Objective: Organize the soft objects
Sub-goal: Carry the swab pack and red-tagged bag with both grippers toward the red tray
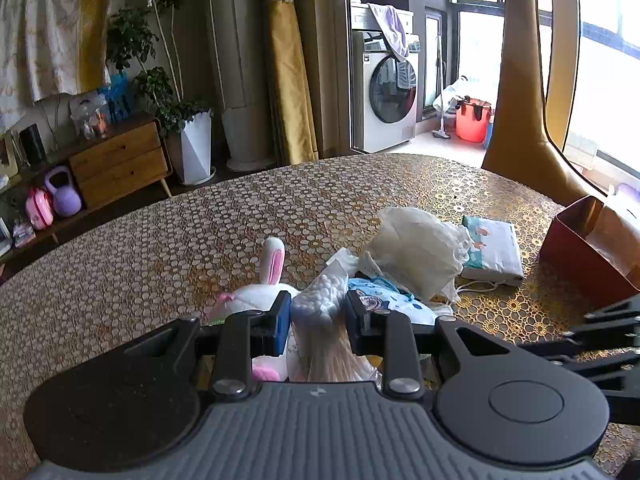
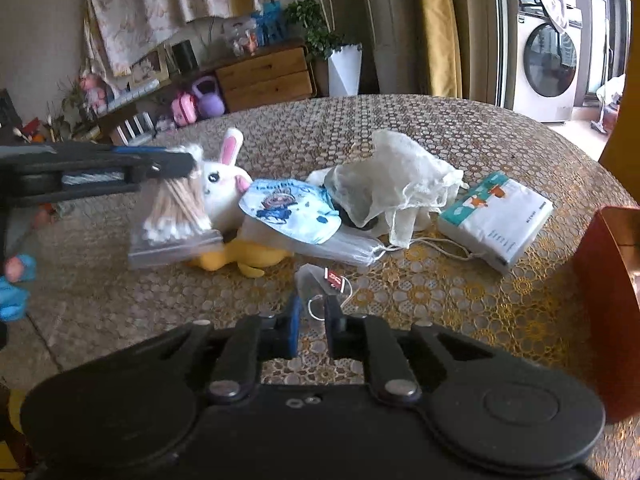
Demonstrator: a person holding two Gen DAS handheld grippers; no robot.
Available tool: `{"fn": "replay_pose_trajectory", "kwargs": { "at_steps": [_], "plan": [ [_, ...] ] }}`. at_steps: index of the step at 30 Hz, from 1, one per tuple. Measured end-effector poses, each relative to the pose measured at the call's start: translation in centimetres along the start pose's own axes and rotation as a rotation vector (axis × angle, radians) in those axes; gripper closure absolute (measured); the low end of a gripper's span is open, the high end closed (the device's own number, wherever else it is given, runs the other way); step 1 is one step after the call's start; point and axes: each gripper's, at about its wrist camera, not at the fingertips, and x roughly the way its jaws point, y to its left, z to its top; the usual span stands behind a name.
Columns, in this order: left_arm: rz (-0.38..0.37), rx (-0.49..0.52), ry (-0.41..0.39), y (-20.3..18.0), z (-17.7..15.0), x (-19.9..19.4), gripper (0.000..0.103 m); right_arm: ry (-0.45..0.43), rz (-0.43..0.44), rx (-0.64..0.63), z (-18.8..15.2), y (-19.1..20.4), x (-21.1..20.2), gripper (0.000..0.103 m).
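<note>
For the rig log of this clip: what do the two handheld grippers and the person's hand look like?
Both are the same build: the left gripper and right gripper have black linkage arms with round silver pivot bolts, blue pads on the inner finger faces, and two round black discs on the body. The left one's body shows ribbed grey plastic. At the right view's left edge, a blue glove is worn. No cables are visible.

Left tool (image 1: 318, 314): black linkage arms, silver round screws, grey ribbed housing, blue pad on one finger.
Right tool (image 2: 312, 316): black arms, silver screws, blue finger pad, round black caps.
Glove (image 2: 14, 288): blue.
</note>
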Motion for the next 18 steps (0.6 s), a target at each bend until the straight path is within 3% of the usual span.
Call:
{"fn": "replay_pose_trajectory", "kwargs": {
  "at_steps": [4,6,7,8,13,18],
  "plan": [
    [-0.011,-0.006,0.013,0.4,-0.2,0.0,0.075,0.023,-0.010,-0.018,0.5,0.1,2.5,0.076],
    [-0.015,-0.006,0.016,0.6,-0.3,0.1,0.075,0.030,-0.013,-0.023,0.7,0.1,3.6,0.057],
    [-0.018,-0.005,0.015,0.6,-0.4,0.1,0.075,0.023,-0.015,-0.031,0.8,0.2,4.1,0.042],
    [-0.022,-0.002,0.014,0.6,-0.4,0.1,0.075,0.015,-0.016,-0.038,0.8,0.2,4.4,0.037],
    [-0.042,0.015,0.013,0.4,-0.6,0.5,0.075,0.064,-0.016,-0.064,1.2,0.2,7.2,0.039],
    [-0.058,0.014,0.020,0.4,-0.8,0.9,0.075,0.074,-0.045,-0.103,1.1,0.8,8.3,0.058]
  ]
}}
